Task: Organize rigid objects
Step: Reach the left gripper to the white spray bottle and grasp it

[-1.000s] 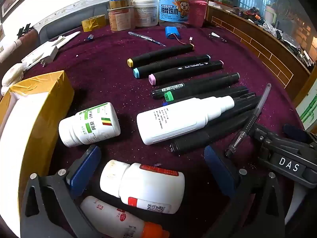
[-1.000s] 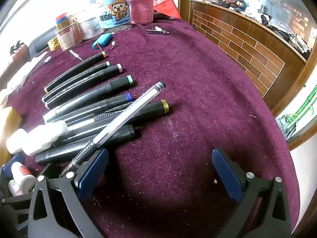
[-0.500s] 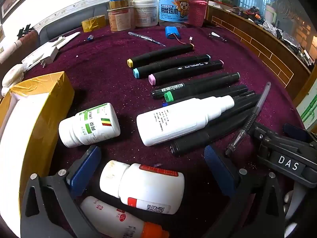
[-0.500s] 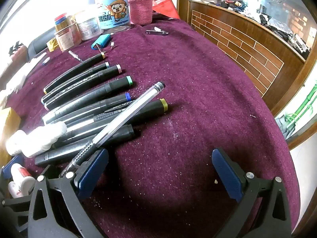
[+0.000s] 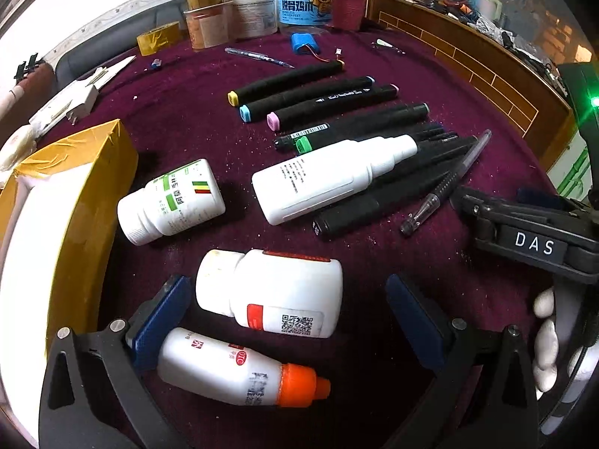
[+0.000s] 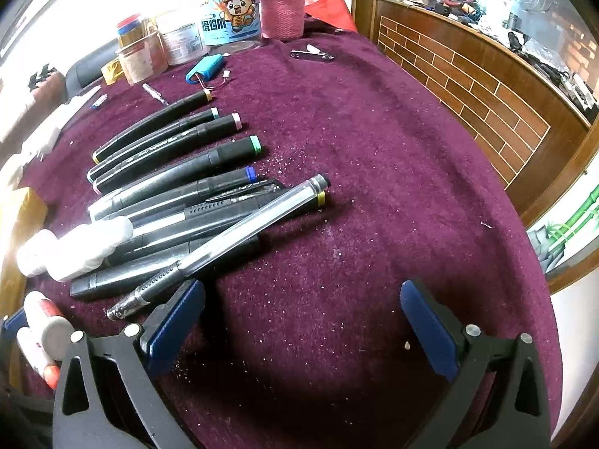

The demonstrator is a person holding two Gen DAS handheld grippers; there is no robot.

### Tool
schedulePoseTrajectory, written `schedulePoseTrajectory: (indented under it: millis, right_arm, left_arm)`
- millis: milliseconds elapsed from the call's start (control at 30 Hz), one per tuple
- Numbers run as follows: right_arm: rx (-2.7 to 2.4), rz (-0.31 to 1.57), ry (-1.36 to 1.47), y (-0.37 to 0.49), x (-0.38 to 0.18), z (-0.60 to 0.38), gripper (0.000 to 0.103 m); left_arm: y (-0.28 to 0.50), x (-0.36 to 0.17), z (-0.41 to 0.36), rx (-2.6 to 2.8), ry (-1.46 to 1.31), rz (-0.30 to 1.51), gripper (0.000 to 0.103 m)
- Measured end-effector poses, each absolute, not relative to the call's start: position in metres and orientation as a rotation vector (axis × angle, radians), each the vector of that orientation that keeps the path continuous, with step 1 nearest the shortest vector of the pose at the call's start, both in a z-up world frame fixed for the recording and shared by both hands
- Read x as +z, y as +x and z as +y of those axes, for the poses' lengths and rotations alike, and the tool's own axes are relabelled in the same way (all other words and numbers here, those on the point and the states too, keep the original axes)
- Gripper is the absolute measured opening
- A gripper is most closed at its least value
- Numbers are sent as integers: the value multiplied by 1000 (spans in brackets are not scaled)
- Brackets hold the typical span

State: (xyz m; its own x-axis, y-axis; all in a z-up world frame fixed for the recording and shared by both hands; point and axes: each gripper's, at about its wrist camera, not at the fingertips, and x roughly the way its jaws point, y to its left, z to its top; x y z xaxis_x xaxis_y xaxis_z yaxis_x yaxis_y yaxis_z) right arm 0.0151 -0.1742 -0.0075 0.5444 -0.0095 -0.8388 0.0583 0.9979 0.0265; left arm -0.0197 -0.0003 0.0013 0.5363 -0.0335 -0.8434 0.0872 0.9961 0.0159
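- Left gripper (image 5: 288,318) is spread wide, low in the left wrist view, its blue pads either side of a white pill bottle with a red label (image 5: 273,292) lying on its side — neither pad touches it.
- Just below, near the bottom edge, a white bottle with an orange cap (image 5: 239,374) lies against the left pad.
- Middle left, a green-labelled pill bottle (image 5: 172,202) lies beside a yellow-taped box (image 5: 75,202) at the left edge.
- Centre frame, a tall white bottle (image 5: 329,179) rests across the row of black markers (image 5: 318,101).
- Right gripper (image 6: 303,321) is wide open too, empty, over bare purple cloth (image 6: 374,187) at the bottom of the right wrist view.
- A clear pen (image 6: 232,239) lies slanted over the markers, centre left — its tip sits just beside the left pad.
- Upper left, jars and a blue battery pack (image 6: 204,67) stand at the far edge of the table.
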Motion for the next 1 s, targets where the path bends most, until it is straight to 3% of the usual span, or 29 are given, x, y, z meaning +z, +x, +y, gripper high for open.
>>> schedulePoseTrajectory:
  millis: [300, 533, 600, 733, 800, 1000]
  right_arm:
    - [-94, 979, 25, 4, 5, -178, 98]
    - [-126, 482, 59, -62, 82, -190, 98]
    - [-110, 569, 50, -41, 77, -189, 90]
    - [-169, 582, 71, -14, 55, -195, 89]
    - [-164, 587, 109, -7, 41, -202, 78]
    - [-111, 614, 220, -9, 34, -218, 78]
  left_arm:
    - [-23, 2, 0, -49, 38, 1002, 103]
    - [-29, 5, 5, -111, 6, 998, 102]
    - [-38, 15, 19, -189, -70, 981, 95]
    - [-45, 43, 41, -225, -30, 897, 95]
    - [-40, 51, 45, -196, 74, 870, 95]
    - [-14, 50, 31, -242, 173, 879, 92]
